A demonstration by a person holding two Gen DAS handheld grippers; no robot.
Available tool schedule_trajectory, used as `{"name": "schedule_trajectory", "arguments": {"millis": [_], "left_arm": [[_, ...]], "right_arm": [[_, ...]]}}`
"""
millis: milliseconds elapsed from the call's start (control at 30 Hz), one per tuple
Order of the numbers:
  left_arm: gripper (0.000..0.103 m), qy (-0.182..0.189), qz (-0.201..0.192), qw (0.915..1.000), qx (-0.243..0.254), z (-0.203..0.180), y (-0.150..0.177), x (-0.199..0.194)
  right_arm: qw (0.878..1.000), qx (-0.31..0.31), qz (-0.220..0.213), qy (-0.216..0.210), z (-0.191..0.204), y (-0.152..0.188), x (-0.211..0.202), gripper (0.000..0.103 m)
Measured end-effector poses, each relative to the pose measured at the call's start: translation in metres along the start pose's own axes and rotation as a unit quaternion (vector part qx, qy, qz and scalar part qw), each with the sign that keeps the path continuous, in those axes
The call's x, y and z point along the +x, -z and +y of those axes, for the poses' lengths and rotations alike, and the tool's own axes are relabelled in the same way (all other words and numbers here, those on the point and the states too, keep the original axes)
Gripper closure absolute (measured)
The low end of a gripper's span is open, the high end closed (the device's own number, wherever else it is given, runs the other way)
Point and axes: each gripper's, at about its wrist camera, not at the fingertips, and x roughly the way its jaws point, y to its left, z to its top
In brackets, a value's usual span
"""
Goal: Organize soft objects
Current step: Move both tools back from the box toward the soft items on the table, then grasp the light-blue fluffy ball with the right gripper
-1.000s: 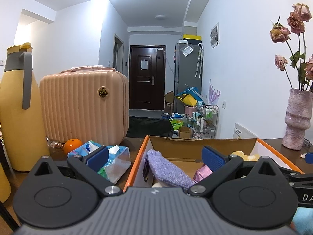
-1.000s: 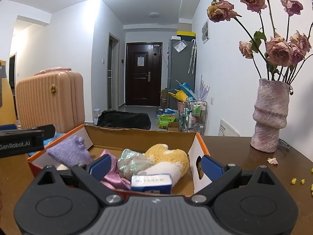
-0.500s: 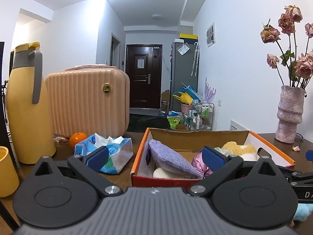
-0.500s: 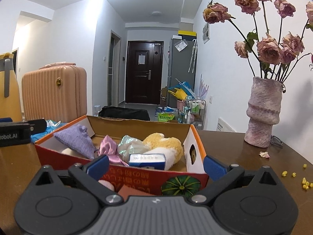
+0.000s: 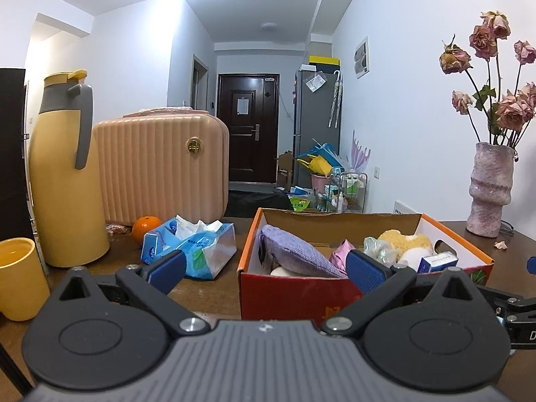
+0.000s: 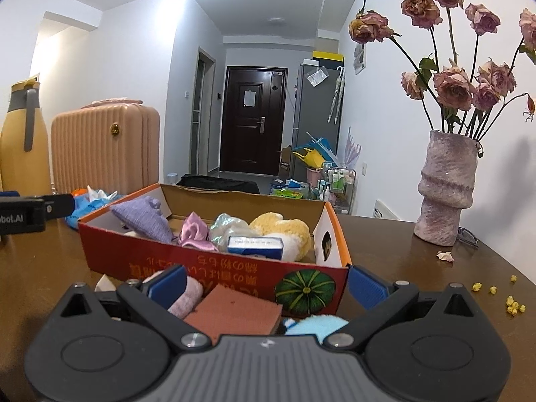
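Soft objects fill the cardboard box (image 5: 335,288) mid-table in the left wrist view, where the left tool (image 5: 264,268) stands wide and empty above the table's near edge. From the right wrist, the right tool (image 6: 266,283) gapes wide over a pink roll (image 6: 187,296), a brown sponge (image 6: 234,313) and perhaps a blue plush (image 6: 315,325); closing now could pinch two together.
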Motion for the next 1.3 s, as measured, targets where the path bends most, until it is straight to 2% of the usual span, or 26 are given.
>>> {"name": "schedule_trajectory", "arguments": {"millis": [333,900,1033,1300], "left_arm": [[0.000,0.004,0.006,1.0000,-0.003,0.006,0.011,-0.026],[0.000,0.024,0.027,0.9993,0.000,0.002,0.021,-0.043],[0.000,0.025,0.034,0.9991,0.001,0.001,0.023,-0.041],[0.000,0.022,0.045,0.9987,-0.001,0.002,0.025,-0.037]], "right_arm": [[1.000,0.003,-0.001,0.007,-0.008,0.010,-0.021,0.000],[1.000,0.011,0.015,0.014,-0.023,0.025,-0.043,0.000],[0.999,0.011,0.033,0.023,-0.027,0.027,-0.037,0.000],[0.996,-0.002,0.092,0.009,-0.039,0.036,-0.005,0.000]]}}
